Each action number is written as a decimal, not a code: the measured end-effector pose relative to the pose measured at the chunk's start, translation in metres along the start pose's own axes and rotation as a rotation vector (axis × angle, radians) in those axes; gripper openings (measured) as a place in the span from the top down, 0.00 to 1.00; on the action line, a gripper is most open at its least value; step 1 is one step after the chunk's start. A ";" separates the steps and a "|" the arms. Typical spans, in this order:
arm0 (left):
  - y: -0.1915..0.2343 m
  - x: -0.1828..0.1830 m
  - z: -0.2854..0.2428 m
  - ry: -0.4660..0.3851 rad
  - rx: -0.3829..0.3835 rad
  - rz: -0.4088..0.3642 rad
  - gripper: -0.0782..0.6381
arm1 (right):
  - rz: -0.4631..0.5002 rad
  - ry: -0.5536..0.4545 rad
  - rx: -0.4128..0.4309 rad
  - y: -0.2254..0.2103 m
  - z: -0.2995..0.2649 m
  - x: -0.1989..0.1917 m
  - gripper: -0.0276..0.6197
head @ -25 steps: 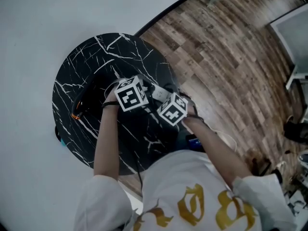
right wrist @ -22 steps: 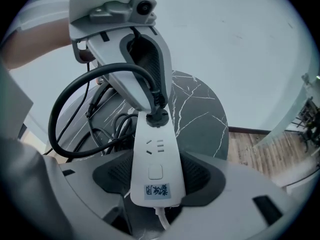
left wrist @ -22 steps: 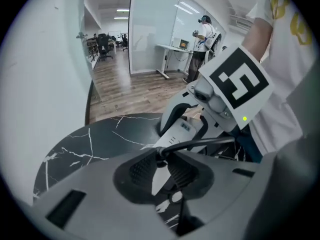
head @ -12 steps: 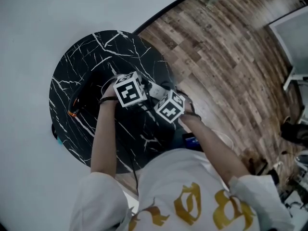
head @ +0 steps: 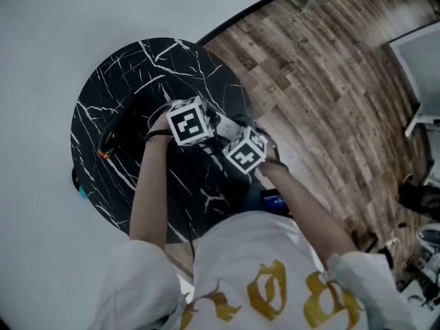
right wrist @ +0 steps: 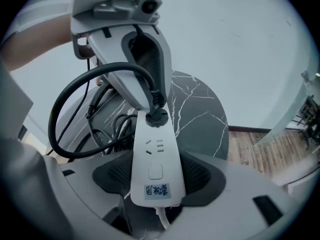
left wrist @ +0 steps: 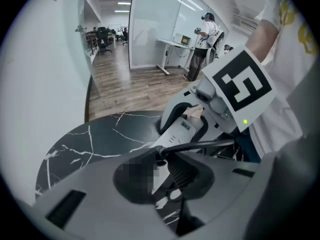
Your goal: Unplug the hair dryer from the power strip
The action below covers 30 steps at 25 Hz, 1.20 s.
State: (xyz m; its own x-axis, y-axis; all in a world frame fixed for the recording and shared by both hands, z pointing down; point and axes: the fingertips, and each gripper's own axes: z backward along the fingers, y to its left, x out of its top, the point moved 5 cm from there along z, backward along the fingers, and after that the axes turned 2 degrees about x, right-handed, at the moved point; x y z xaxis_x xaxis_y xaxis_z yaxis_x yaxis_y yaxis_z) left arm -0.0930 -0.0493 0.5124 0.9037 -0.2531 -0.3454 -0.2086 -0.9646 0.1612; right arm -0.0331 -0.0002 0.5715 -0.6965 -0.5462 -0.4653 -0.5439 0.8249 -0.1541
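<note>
While in power strip (right wrist: pixel 156 169), plug (right wrist: pixel 156 118) within left tool (left wrist: pixel 161 174).

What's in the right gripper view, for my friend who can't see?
The right gripper grips a white power strip in its jaws. At the far end, the left gripper pinches the black plug.

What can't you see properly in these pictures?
- Right gripper view: the plug prongs, hidden inside the power strip, with the left gripper clamped on the plug.
- Right gripper view: the strip's label, too small to read.
- Head view: plug and socket, covered by the left and right gripper marker cubes.
- Head view: hair dryer, dark against the black table, shape unclear.
</note>
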 end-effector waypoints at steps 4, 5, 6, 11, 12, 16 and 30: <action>0.004 -0.005 0.002 -0.012 0.057 0.030 0.80 | 0.015 0.021 -0.015 -0.002 0.000 -0.001 0.53; 0.008 -0.003 0.003 0.000 0.037 0.016 0.80 | 0.016 0.024 -0.019 -0.002 0.000 -0.002 0.53; 0.011 -0.001 0.002 0.013 -0.003 0.017 0.80 | 0.015 0.024 -0.019 -0.002 0.000 -0.003 0.53; 0.008 0.002 0.002 0.036 -0.080 0.007 0.80 | 0.003 0.012 0.006 0.002 -0.001 0.001 0.53; 0.004 0.002 0.002 0.032 -0.040 -0.013 0.80 | 0.002 0.012 0.006 0.002 -0.001 0.001 0.53; -0.007 -0.011 -0.001 0.019 0.071 0.030 0.80 | 0.006 0.022 0.003 0.002 -0.001 0.001 0.53; -0.002 -0.006 0.002 0.011 0.072 0.032 0.80 | 0.022 0.008 0.004 0.003 -0.001 -0.001 0.53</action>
State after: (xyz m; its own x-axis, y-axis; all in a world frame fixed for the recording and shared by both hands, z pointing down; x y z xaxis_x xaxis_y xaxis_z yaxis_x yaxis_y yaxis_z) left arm -0.0991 -0.0457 0.5123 0.9002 -0.2833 -0.3306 -0.2632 -0.9590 0.1051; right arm -0.0347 0.0030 0.5727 -0.7119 -0.5292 -0.4617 -0.5267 0.8371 -0.1475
